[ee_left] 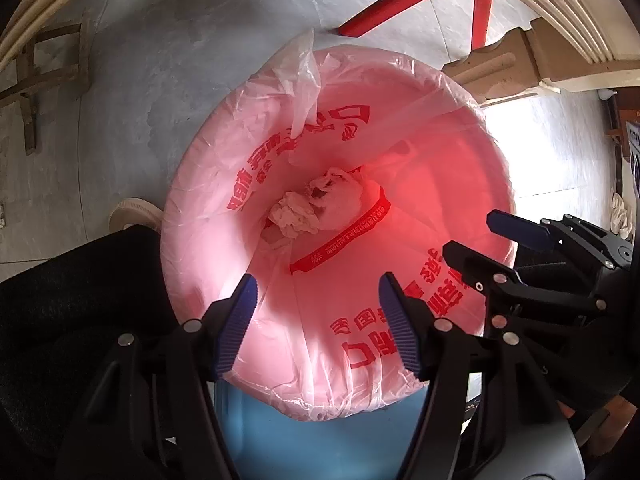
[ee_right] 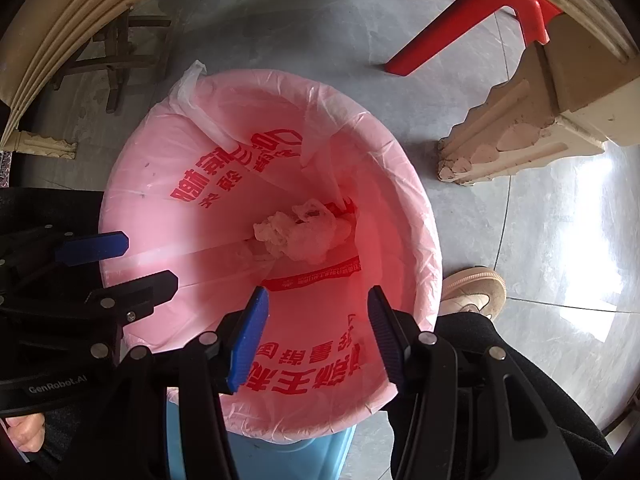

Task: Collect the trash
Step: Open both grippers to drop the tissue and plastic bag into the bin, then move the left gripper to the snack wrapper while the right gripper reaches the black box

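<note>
A blue bin (ee_left: 280, 432) (ee_right: 280, 456) lined with a pink plastic bag (ee_left: 216, 216) (ee_right: 152, 200) bearing red print stands on the floor below both grippers. Crumpled white paper trash (ee_left: 316, 208) (ee_right: 304, 236) lies at the bottom of the bag. My left gripper (ee_left: 318, 284) (ee_right: 150, 260) hangs over the bin's near rim, pointing down, open, with nothing between its blue pads. Beside it, my right gripper (ee_right: 318, 292) (ee_left: 470, 232) is likewise open and empty over the bin.
Red chair legs (ee_right: 460, 20) stand beyond the bin. A beige carved table leg (ee_right: 520, 136) is at the right, a wooden stool (ee_right: 116, 52) at the back left. The person's shoe (ee_right: 472, 288) and dark trouser legs (ee_left: 80, 300) flank the bin on grey floor tiles.
</note>
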A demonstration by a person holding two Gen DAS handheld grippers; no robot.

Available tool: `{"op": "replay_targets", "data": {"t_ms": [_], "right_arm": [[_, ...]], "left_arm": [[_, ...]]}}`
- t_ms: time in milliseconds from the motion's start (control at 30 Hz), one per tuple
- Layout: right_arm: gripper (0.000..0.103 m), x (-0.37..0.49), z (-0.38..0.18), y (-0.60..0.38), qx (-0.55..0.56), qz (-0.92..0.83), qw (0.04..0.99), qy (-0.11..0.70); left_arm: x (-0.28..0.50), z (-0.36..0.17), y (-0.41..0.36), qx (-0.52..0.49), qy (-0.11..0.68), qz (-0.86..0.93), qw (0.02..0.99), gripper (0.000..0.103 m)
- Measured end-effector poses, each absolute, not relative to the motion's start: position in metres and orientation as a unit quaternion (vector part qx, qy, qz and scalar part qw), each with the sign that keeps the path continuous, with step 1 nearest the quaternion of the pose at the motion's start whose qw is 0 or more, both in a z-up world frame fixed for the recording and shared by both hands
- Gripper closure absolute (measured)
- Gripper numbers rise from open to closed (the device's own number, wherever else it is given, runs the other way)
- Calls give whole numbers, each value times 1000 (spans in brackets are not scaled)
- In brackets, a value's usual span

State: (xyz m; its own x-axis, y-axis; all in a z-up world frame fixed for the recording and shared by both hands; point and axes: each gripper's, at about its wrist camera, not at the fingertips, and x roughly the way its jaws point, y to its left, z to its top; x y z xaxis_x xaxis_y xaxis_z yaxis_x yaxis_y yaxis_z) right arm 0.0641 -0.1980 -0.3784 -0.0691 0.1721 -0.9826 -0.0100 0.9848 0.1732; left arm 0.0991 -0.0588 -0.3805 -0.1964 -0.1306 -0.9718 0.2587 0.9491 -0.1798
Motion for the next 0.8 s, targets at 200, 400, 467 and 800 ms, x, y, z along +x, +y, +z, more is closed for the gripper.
{"op": "replay_targets", "data": {"t_ms": [200, 400, 467, 800], "right_arm": [[52, 63, -374, -196, 52, 68, 683, 725], [52, 58, -362, -194, 43, 70, 692, 717], [52, 55, -352, -195, 44, 71, 697, 713], [52, 39, -243, -203, 59, 83, 763, 638]], "left_arm": [[98, -374, -59, 52, 751, -151, 641, 40], [88, -353, -61, 104, 720, -144, 670, 40], [84, -346, -61, 117, 714, -146, 675, 40], [59, -242, -55, 212, 632, -187, 722, 40]]}}
